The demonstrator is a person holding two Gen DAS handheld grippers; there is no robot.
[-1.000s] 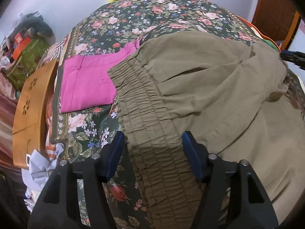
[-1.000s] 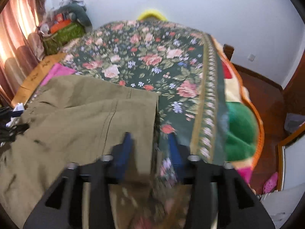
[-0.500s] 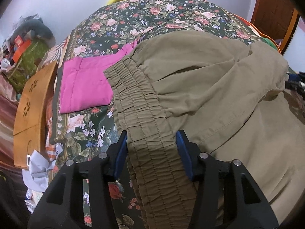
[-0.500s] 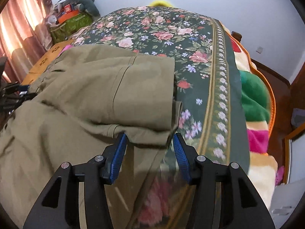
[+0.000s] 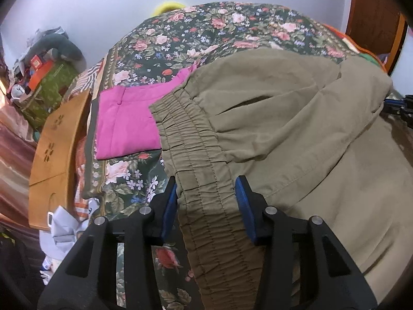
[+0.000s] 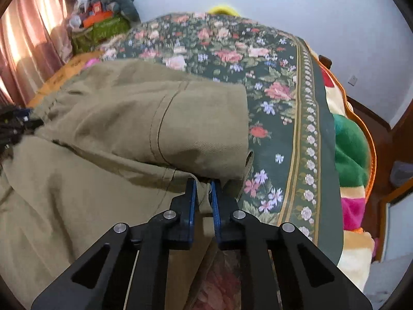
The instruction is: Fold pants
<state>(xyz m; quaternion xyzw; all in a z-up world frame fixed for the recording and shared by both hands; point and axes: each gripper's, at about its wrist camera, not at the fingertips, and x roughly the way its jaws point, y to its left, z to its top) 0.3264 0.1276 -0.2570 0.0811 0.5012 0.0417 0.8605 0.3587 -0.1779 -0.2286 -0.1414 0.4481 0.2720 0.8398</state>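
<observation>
Here the olive-green cotton pants [image 5: 296, 118] are spread on the floral bedspread [image 6: 273, 118] (half doubled over); the waistband [image 5: 204, 193] is straddled by the left gripper [image 5: 206, 204], fingers spread, so closure is needed before lifting, while the hem is pinched by the right gripper [image 6: 204, 199].

Pink garment [image 5: 126, 124] crowds the pants' [image 5: 296, 118] left; floral bedspread [image 6: 273, 129] right lies bare.

Even, soft daylight is recorded in both views. In the right wrist view, warm backlight is seen through the pink curtain [image 6: 31, 38], which is blown out in streaks. Strong fisheye bending and black vignetting are noted at all corners. The far floral bedspread [image 6: 206, 46] is motion-blurred in the right wrist view; the left wrist view is sharp. Shadows are faint, confined under folds of the pants [image 5: 296, 118].
</observation>
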